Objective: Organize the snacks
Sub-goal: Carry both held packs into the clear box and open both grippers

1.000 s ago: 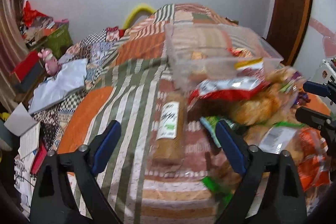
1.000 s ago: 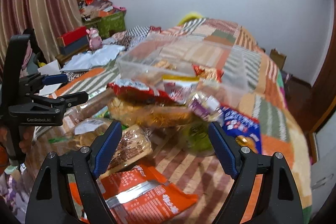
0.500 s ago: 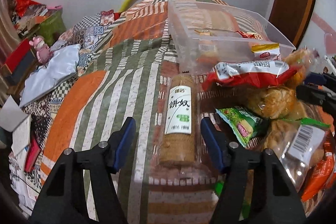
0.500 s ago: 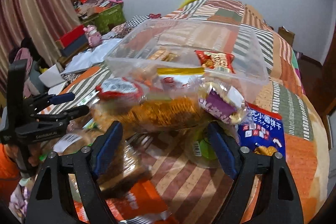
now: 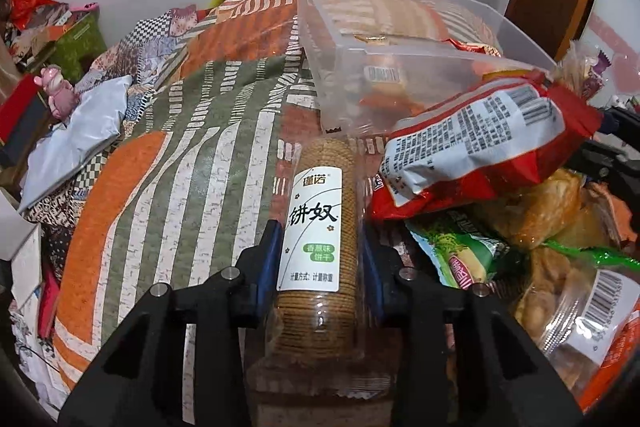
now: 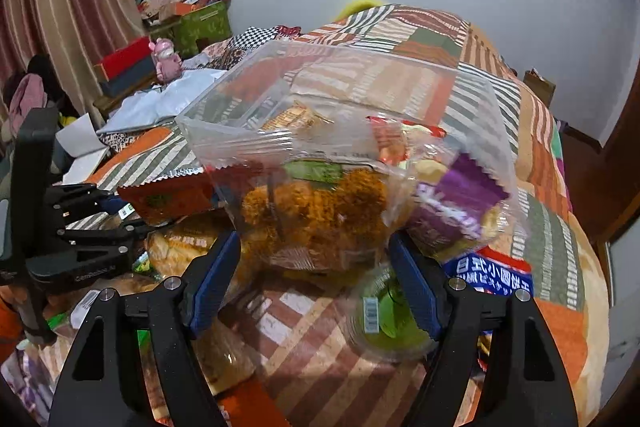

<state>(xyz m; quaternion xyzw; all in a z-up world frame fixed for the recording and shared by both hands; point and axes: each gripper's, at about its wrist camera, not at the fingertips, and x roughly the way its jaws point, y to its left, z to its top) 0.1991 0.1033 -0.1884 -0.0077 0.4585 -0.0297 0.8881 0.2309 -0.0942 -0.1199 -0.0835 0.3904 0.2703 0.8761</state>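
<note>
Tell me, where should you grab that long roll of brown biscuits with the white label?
Grab the biscuit roll across its round sides, near the end closest to you, coming down from above. It lies flat and lengthwise on the bedspread, so its narrow width fits between the pads. The left gripper has just been closing there, one pad on each side of the label.

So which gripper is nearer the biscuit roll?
Left. The left gripper has its fingers closing on the biscuit roll; the right gripper straddles a bag of fried snacks.
</note>
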